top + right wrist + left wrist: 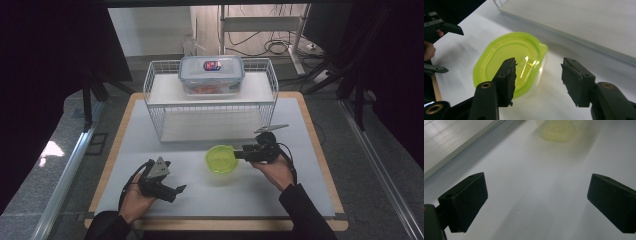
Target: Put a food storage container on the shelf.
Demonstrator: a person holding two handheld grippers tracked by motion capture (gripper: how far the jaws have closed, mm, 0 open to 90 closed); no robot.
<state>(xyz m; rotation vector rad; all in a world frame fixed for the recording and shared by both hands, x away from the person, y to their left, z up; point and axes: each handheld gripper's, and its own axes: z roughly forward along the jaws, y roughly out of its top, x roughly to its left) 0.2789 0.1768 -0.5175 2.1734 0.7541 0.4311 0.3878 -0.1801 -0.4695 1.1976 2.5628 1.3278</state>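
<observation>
On the white mat (150, 145): one green-lidded tub (221, 159); two grippers

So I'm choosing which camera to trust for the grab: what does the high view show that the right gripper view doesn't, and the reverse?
High view alone: the white wire rack with a clear lidded box on its top shelf, and both forearms. Right gripper view alone: the right gripper up close, jaws apart, one pad over the green lid's rim, the other beside it. Both: the green-lidded container on the white table and the left gripper.
</observation>
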